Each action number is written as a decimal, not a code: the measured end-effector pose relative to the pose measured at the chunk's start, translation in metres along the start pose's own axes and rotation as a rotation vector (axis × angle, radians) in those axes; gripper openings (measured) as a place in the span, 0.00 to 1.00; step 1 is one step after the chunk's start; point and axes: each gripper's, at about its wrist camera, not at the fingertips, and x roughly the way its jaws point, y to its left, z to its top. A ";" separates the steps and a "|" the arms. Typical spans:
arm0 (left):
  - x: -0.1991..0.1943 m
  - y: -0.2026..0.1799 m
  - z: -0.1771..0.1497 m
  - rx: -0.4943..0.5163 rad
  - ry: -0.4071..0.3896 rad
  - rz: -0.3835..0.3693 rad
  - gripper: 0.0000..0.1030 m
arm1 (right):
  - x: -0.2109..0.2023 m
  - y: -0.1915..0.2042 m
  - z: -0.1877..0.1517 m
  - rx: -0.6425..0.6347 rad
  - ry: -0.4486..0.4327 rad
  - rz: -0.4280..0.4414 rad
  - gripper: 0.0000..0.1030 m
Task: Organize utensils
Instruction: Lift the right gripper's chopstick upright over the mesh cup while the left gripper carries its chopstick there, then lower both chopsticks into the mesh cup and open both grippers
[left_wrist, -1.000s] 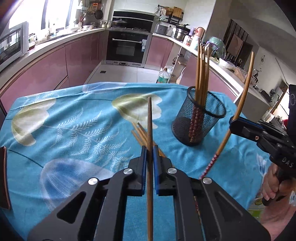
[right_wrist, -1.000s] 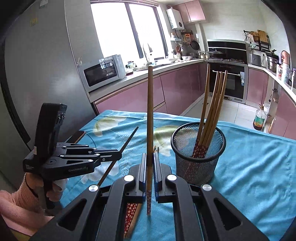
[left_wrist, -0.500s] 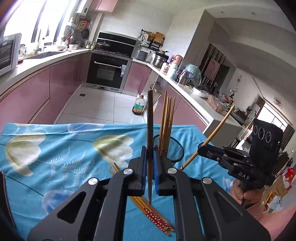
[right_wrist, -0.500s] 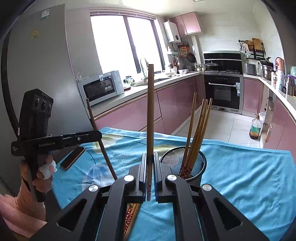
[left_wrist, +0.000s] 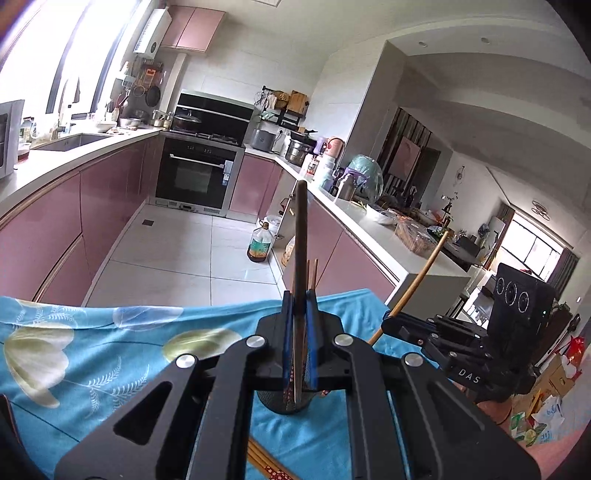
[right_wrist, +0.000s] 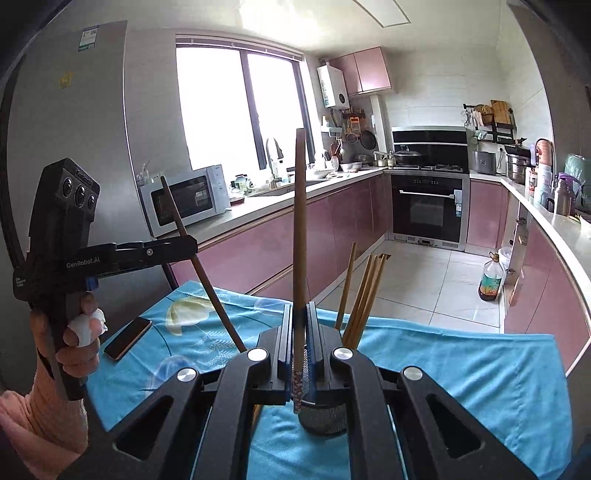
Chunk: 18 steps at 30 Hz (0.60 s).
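Observation:
My left gripper (left_wrist: 298, 306) is shut on a dark brown chopstick (left_wrist: 300, 251) that stands upright above the table. The black mesh cup (left_wrist: 284, 402) sits just behind its fingers, mostly hidden, with chopstick tips (left_wrist: 314, 273) poking up. In the right wrist view my right gripper (right_wrist: 299, 317) is shut on a lighter chopstick (right_wrist: 299, 221) with a patterned lower end, held upright in front of the mesh cup (right_wrist: 325, 417), which holds several chopsticks (right_wrist: 365, 295). Each gripper shows in the other view: the right (left_wrist: 391, 325), the left (right_wrist: 184, 245).
A blue flowered cloth (right_wrist: 461, 369) covers the table. Loose chopsticks (left_wrist: 266, 463) lie on it under the left gripper. A phone (right_wrist: 127, 338) rests near the left edge, by the person's hand (right_wrist: 77, 332). Pink kitchen counters and an oven stand beyond.
Both grippers have risen with their chopsticks and tipped upward. The cup has dropped low behind the fingers in both views. The left gripper's chopstick went from slanted forward to upright.

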 end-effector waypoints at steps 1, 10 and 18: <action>0.000 -0.002 0.005 0.007 -0.006 -0.003 0.07 | -0.001 -0.002 0.002 0.004 -0.006 -0.002 0.06; 0.017 -0.022 0.028 0.063 -0.008 0.013 0.07 | 0.008 -0.016 0.012 0.024 -0.034 -0.021 0.06; 0.058 -0.029 0.019 0.116 0.086 0.064 0.07 | 0.030 -0.022 0.005 0.052 0.013 -0.037 0.06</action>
